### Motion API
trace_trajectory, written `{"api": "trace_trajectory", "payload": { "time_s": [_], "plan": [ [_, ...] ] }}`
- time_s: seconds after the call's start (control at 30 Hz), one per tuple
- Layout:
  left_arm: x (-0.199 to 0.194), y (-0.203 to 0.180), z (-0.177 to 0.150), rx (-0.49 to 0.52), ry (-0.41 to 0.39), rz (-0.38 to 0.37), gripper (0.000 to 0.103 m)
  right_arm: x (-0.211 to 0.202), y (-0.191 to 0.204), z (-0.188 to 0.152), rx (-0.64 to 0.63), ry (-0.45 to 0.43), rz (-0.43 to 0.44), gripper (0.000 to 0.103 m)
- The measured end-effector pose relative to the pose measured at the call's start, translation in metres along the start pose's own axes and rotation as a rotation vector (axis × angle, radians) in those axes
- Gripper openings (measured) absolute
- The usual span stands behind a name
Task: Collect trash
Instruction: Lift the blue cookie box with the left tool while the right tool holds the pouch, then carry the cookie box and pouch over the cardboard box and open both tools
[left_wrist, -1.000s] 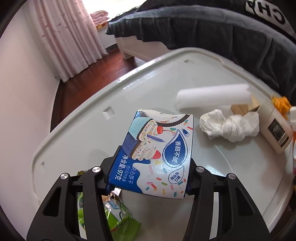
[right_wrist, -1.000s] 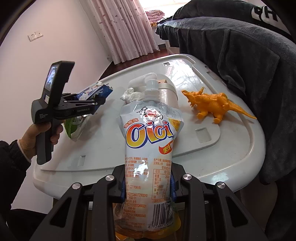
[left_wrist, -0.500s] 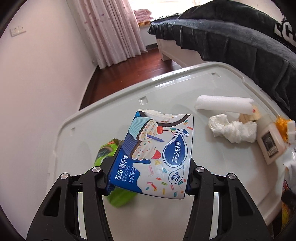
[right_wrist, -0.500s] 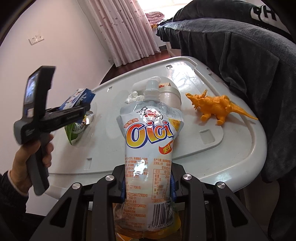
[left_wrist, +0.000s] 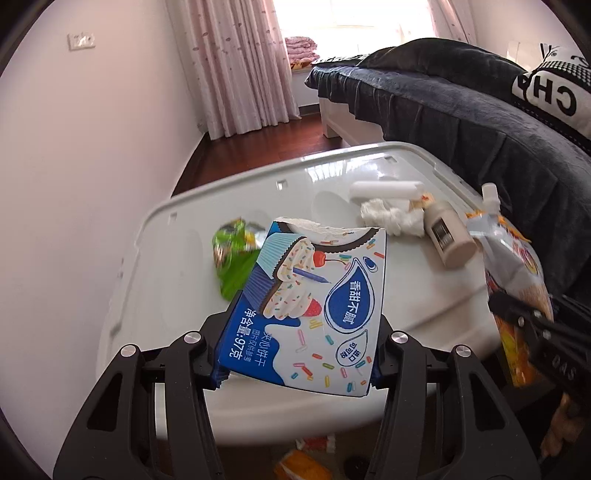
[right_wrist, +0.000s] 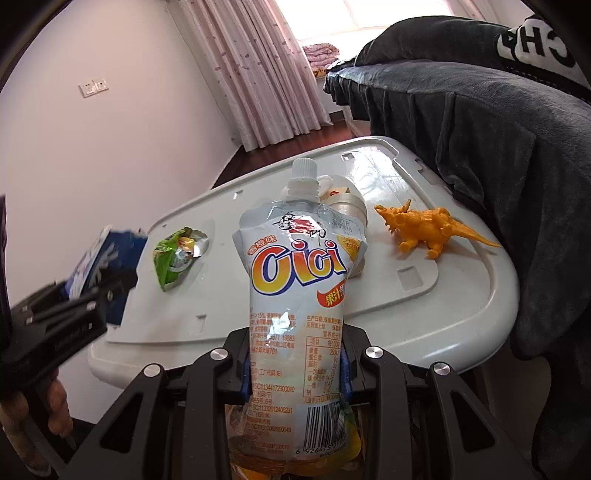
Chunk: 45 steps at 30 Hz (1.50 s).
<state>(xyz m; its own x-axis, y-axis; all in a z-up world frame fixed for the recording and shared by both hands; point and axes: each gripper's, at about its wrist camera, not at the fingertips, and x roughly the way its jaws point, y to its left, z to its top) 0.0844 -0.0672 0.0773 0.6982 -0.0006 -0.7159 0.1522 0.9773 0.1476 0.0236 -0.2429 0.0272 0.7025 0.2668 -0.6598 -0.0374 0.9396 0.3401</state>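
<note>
A blue and white cookie box (left_wrist: 310, 314) printed with a frosted cupcake, a cherry and sprinkles fills the lower centre of the left wrist view, tilted, its torn-open top edge pointing up and away. A white spouted drink pouch (right_wrist: 297, 306) with orange "Cici" lettering stands upright in the lower centre of the right wrist view, cap on, barcode at its base. A crumpled green snack wrapper (right_wrist: 175, 258) with a silvery open mouth lies on the white surface at centre left of that view. A wad of crumpled white tissue (left_wrist: 391, 218) lies right of centre in the left wrist view.
</note>
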Motion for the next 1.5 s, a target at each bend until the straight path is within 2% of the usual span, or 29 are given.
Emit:
{"api": "trace_trajectory", "payload": {
  "time_s": [0.17,0.33,0.5,0.6,0.8,1.03,1.23,1.27,1.3,1.33,1.37,1.4,1.5],
  "plan": [
    [-0.015,0.003,-0.041,-0.025,0.036,0.014,0.052,-0.017,0.003,-0.024,-0.011,-0.002,0.014,0.033],
    [-0.030,0.013,-0.093,-0.104,0.093,0.004,0.052,-0.041,0.011,-0.060,-0.021,0.012,0.043,0.033],
    [-0.041,0.017,-0.146,-0.188,0.178,0.004,0.052,-0.052,0.027,-0.096,-0.078,0.090,0.051,0.033],
    [-0.042,0.014,-0.169,-0.189,0.231,0.007,0.053,-0.052,0.036,-0.113,-0.111,0.149,0.047,0.033],
    [-0.034,0.019,-0.185,-0.188,0.294,0.009,0.053,-0.050,0.046,-0.138,-0.137,0.250,0.026,0.033],
    [-0.003,0.010,-0.200,-0.163,0.383,-0.001,0.053,-0.007,0.041,-0.148,-0.079,0.415,0.014,0.033],
    [0.007,0.012,-0.200,-0.170,0.408,-0.005,0.054,0.003,0.038,-0.154,-0.079,0.455,0.010,0.034],
    [0.010,0.011,-0.197,-0.168,0.410,-0.006,0.054,0.004,0.037,-0.155,-0.077,0.462,0.009,0.036],
    [0.010,0.011,-0.196,-0.167,0.410,-0.009,0.055,0.005,0.036,-0.155,-0.075,0.468,0.006,0.044],
    [0.011,0.010,-0.196,-0.164,0.412,-0.004,0.058,0.007,0.036,-0.155,-0.071,0.474,0.001,0.054],
    [0.011,0.010,-0.195,-0.161,0.413,0.001,0.064,0.006,0.035,-0.154,-0.066,0.467,-0.015,0.072],
    [0.011,0.009,-0.193,-0.158,0.410,0.006,0.070,0.005,0.033,-0.153,-0.061,0.459,-0.017,0.074],
    [0.011,0.009,-0.190,-0.157,0.405,0.006,0.073,0.000,0.027,-0.150,-0.040,0.449,-0.011,0.074]
  ]
}}
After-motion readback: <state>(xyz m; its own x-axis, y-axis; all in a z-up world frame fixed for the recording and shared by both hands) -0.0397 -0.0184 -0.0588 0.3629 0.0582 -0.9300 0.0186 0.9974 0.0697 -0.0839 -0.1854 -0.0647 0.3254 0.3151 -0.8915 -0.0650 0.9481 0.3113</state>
